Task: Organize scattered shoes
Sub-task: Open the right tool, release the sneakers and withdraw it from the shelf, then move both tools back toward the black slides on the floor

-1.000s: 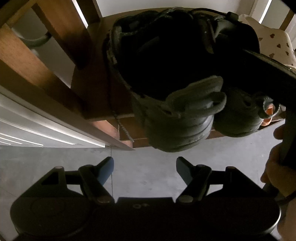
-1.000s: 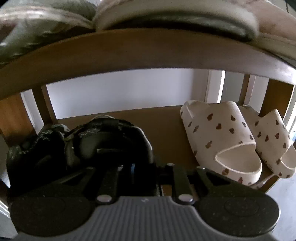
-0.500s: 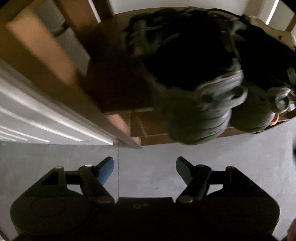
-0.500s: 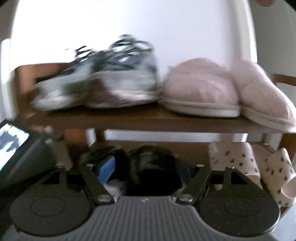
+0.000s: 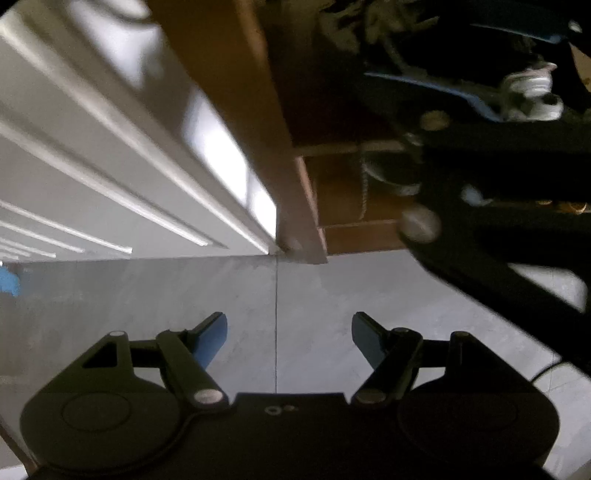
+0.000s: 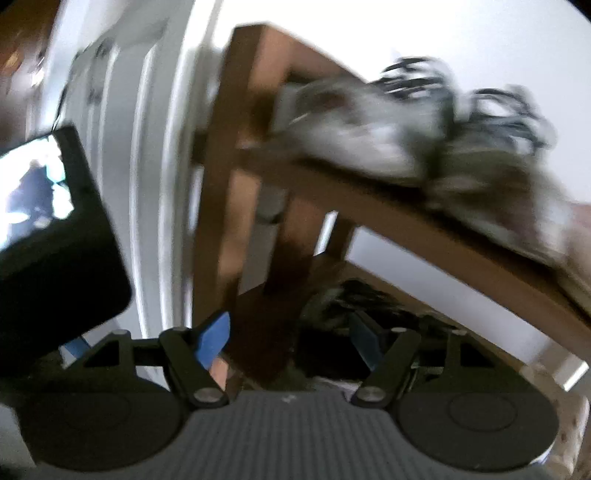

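The left tongs (image 5: pixel 288 338) hang over bare grey floor (image 5: pixel 147 302), blue pads spread wide with nothing between them. Just beyond them a tile seam runs up to the foot of the wooden rack (image 5: pixel 299 206), whose near left leg meets the floor beside the white panelled door (image 5: pixel 110 147).

On the rack's bottom shelf, up in the far right of the left view, lies a dark shoe (image 5: pixel 369 22), its lace dangling over the shelf edge. Much of that corner is blocked by the other tool's black body, so I cannot tell how the shoe sits there.

The right tongs (image 6: pixel 290 341) are also apart and empty, pointing at the rack's left end. Their left pad shows bright blue in front of the leg; the right one is dark against the lower shelf. Between and beyond them, on the bottom shelf, sit the dark shoes (image 6: pixel 354 295), blurred and in shadow.

On the top shelf (image 6: pixel 406 206) stand grey-and-white sneakers (image 6: pixel 369 125) with dark laces, smeared by blur, side by side near the left end. A strip of spotted cream slipper (image 6: pixel 569 432) peeks out at the far right edge. A lit phone screen (image 6: pixel 33 192) on the left tool fills the left side of that view.
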The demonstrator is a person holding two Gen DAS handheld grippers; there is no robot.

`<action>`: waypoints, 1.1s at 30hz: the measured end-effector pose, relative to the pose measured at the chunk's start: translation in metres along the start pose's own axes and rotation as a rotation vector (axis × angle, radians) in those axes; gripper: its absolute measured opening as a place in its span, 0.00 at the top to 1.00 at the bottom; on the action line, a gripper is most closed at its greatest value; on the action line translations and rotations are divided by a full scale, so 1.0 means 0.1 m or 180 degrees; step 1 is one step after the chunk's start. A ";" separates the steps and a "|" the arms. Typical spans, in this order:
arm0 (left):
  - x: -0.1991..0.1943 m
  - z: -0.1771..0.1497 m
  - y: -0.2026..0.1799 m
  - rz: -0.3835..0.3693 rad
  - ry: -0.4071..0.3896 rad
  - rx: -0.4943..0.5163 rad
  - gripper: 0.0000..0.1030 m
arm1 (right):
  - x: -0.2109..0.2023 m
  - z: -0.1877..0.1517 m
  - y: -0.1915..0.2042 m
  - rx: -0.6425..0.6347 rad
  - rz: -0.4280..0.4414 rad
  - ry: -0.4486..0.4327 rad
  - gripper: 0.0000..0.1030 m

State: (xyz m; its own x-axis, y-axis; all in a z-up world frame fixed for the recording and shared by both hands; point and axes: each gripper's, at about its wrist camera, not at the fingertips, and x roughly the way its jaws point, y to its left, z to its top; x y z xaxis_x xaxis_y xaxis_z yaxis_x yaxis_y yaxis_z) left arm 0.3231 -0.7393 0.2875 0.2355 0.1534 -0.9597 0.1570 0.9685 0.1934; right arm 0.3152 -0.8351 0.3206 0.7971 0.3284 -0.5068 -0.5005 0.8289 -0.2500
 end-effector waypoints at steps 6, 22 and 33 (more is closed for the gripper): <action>0.18 0.12 0.23 -0.0026 0.0036 -0.0203 0.27 | 0.46 0.07 0.08 0.0077 -0.0334 0.0570 0.42; 0.17 0.21 0.28 0.0051 0.0058 -0.0209 0.27 | 1.01 0.23 -0.04 0.0685 -0.0916 0.0412 0.76; -0.01 -0.08 0.31 0.0073 -0.0036 -0.0273 0.27 | 0.18 -0.04 0.17 0.0539 -0.1196 0.0069 0.05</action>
State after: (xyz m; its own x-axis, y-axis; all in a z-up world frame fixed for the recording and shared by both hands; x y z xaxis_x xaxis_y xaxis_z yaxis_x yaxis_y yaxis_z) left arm 0.3201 -0.7076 0.2928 0.2490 0.1741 -0.9527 0.0687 0.9780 0.1967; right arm 0.3203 -0.8171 0.3039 0.9055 -0.0194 -0.4240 -0.1119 0.9526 -0.2827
